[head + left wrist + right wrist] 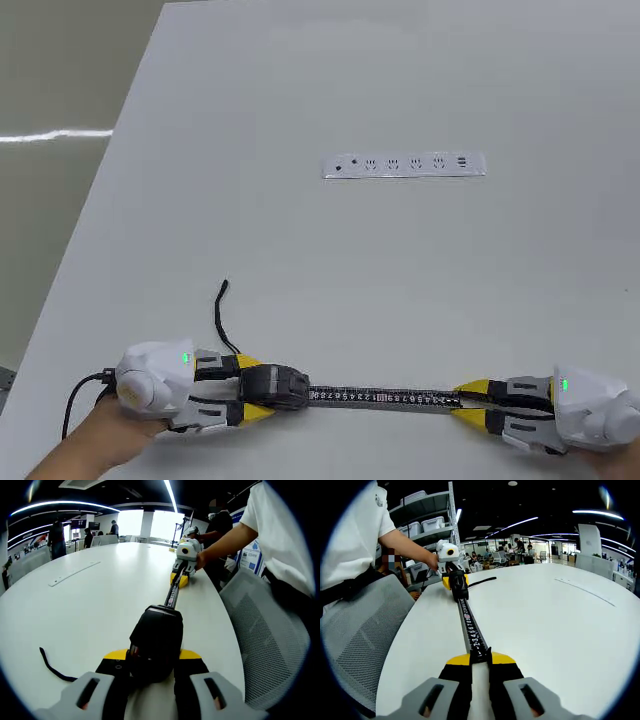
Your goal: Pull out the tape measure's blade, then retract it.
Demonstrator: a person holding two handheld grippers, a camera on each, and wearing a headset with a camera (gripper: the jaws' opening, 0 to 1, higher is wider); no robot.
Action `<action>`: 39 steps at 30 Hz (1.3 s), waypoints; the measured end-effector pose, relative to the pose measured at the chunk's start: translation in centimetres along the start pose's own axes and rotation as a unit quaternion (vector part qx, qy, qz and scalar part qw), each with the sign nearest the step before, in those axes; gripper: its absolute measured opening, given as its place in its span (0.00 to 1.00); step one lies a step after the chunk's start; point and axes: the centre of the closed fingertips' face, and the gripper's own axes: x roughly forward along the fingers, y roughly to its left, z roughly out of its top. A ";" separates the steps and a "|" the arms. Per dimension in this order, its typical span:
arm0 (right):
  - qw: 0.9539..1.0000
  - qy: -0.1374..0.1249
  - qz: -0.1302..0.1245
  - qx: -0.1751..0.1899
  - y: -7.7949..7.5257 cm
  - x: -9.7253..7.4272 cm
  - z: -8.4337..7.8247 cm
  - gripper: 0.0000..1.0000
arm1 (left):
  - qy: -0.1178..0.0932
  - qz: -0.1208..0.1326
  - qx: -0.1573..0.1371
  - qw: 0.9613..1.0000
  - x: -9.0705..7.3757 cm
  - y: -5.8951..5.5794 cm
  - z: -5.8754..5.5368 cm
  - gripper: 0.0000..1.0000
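The tape measure (278, 387) lies at the near edge of the white surface (300, 250), its black case pinched between the jaws of the left tool (252, 388). Its blade (385, 397) runs flat along the surface to the right tool (466, 400), whose jaws are pressed together on the blade's end. A black strap (220, 310) curls beside the left tool; a power strip (404, 165) lies well beyond.

Left tool (256, 387) and right tool (468, 400) clamped (well apart).
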 end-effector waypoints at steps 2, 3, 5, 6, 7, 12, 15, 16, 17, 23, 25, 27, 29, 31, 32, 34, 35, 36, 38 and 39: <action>1.000 0.001 -0.001 -0.001 0.0 -0.1 0.0 0.09 | 0.000 0.000 0.000 1.000 0.0 0.0 0.1 0.30; 1.000 0.000 -0.001 -0.001 0.0 -0.1 0.1 0.09 | 0.000 0.000 -0.001 1.000 0.0 0.0 0.0 0.30; 1.000 0.001 -0.001 -0.002 -0.1 -0.2 -0.2 0.09 | 0.001 0.000 -0.001 1.000 0.0 0.0 0.0 0.30; 1.000 0.002 -0.002 -0.003 -0.1 -0.2 -0.2 0.09 | 0.001 0.000 -0.001 1.000 0.0 0.0 -0.1 0.30; 1.000 0.002 -0.001 -0.002 0.0 -0.3 0.0 0.09 | 0.001 0.000 -0.001 1.000 0.0 0.0 0.0 0.30; 1.000 0.002 -0.004 -0.001 -0.2 -0.9 -0.4 0.09 | 0.001 0.001 -0.001 1.000 0.0 0.0 -0.1 0.30; 1.000 0.002 -0.006 -0.001 -0.2 -1.1 -0.4 0.09 | 0.001 0.001 -0.001 1.000 0.0 0.0 -0.1 0.30; 1.000 0.002 -0.007 0.000 -0.2 -1.2 -0.4 0.09 | 0.002 0.001 -0.001 1.000 0.0 0.0 -0.1 0.30; 1.000 0.002 -0.008 0.000 -0.3 -1.2 -0.4 0.09 | 0.002 0.000 -0.001 1.000 0.0 0.0 0.0 0.30; 1.000 0.003 -0.010 0.001 -0.5 -1.6 -0.8 0.09 | 0.002 0.001 -0.001 1.000 0.0 0.0 0.0 0.30; 1.000 0.003 -0.011 0.002 -0.5 -1.8 -0.8 0.09 | 0.002 0.001 -0.002 1.000 0.0 0.0 0.0 0.30; 1.000 0.004 -0.014 0.002 -0.6 -2.1 -0.8 0.09 | 0.003 0.001 -0.001 1.000 0.0 0.0 0.0 0.30; 1.000 0.005 -0.015 0.002 -0.7 -2.3 -0.8 0.09 | 0.002 0.001 -0.002 1.000 0.0 0.0 0.0 0.30; 1.000 0.006 -0.016 0.002 -0.9 -2.4 -1.0 0.09 | 0.002 0.001 -0.002 1.000 0.0 0.0 -0.1 0.30; 1.000 0.006 -0.017 0.003 -0.9 -2.5 -1.1 0.09 | 0.002 0.001 -0.003 1.000 0.0 0.0 -0.1 0.30; 1.000 0.006 -0.018 0.003 -0.9 -2.6 -1.1 0.09 | 0.002 0.001 -0.003 1.000 0.0 0.0 0.0 0.30; 1.000 0.006 -0.018 0.004 -0.9 -2.7 -1.1 0.09 | 0.002 0.001 -0.003 1.000 0.0 0.0 0.0 0.30; 1.000 0.006 -0.018 0.004 -0.9 -2.7 -1.1 0.09 | 0.002 0.001 -0.003 1.000 0.0 0.0 -0.1 0.30; 1.000 0.007 -0.018 0.004 -0.9 -2.8 -1.1 0.09 | 0.003 0.001 -0.003 1.000 0.0 0.0 -0.1 0.30; 1.000 0.008 -0.019 0.004 -0.9 -2.9 -1.1 0.09 | 0.003 0.001 -0.003 1.000 0.0 0.0 -0.1 0.30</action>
